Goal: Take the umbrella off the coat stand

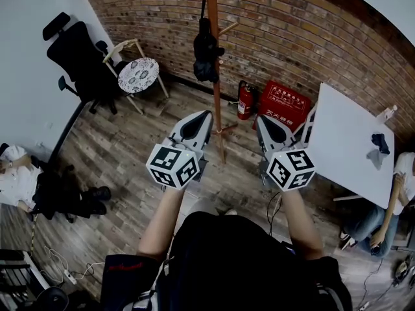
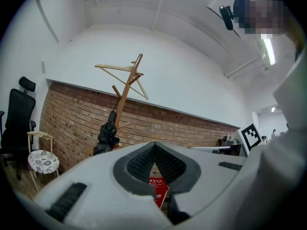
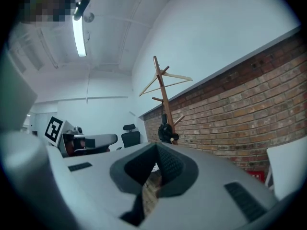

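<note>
A black folded umbrella [image 1: 205, 57] hangs high on the wooden coat stand [image 1: 214, 89] in front of the brick wall. Both grippers are held level on the near side of the stand, well short of the umbrella. My left gripper [image 1: 207, 113] is just left of the pole, and its jaws are shut with nothing between them. My right gripper [image 1: 258, 118] is to the pole's right, jaws also closed and empty. In the left gripper view the umbrella [image 2: 106, 138] hangs up and left of the closed tips [image 2: 154, 145]. The right gripper view shows the umbrella [image 3: 166, 131] above its tips [image 3: 156, 146].
A red fire extinguisher [image 1: 244, 100] and a red box [image 1: 283, 103] sit at the wall right of the stand's base. A white table [image 1: 350, 141] is at the right, a wooden chair [image 1: 137, 75] and black office chair [image 1: 81, 57] at the left. People sit at both sides.
</note>
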### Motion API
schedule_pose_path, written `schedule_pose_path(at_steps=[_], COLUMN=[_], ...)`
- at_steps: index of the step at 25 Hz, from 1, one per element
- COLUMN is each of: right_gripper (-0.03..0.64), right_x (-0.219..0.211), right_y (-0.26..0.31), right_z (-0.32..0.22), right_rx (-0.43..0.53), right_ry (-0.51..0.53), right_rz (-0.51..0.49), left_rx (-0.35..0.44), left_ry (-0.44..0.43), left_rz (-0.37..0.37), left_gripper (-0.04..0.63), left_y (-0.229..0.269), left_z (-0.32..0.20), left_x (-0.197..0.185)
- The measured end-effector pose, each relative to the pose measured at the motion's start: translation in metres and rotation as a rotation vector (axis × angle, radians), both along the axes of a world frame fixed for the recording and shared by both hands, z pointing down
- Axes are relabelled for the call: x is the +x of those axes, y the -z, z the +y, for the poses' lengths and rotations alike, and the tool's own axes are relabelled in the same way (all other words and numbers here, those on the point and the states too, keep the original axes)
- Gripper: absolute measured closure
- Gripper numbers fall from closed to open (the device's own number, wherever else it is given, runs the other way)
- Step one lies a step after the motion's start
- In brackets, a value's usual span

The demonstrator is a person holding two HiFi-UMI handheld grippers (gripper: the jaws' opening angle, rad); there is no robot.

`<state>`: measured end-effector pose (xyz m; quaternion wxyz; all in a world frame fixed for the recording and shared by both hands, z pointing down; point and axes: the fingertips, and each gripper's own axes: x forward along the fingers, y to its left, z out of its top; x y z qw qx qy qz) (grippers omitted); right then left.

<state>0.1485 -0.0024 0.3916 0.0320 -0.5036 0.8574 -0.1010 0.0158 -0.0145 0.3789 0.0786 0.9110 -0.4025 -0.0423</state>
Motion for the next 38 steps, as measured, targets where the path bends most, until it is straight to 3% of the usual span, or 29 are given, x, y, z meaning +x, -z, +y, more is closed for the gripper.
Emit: schedule_pose_path(at_steps=[11, 38], right_gripper=[0.589, 0.589], right_x=[-0.017, -0.069], right_y=[-0.005, 0.005], right_z=[-0.045, -0.193], right_rx=[-0.007, -0.036], right_ry=[0.032, -0.022], right_rz=[-0.005, 0.035], left_rx=[-0.015, -0.045], left_ry=[0.040, -0.018], left_rz=[-0.006, 0.061], left_gripper=[0.577, 0.577], left_y=[-0.007, -0.006], left_z=[-0.045, -0.200], left_x=[-0.018, -0.066])
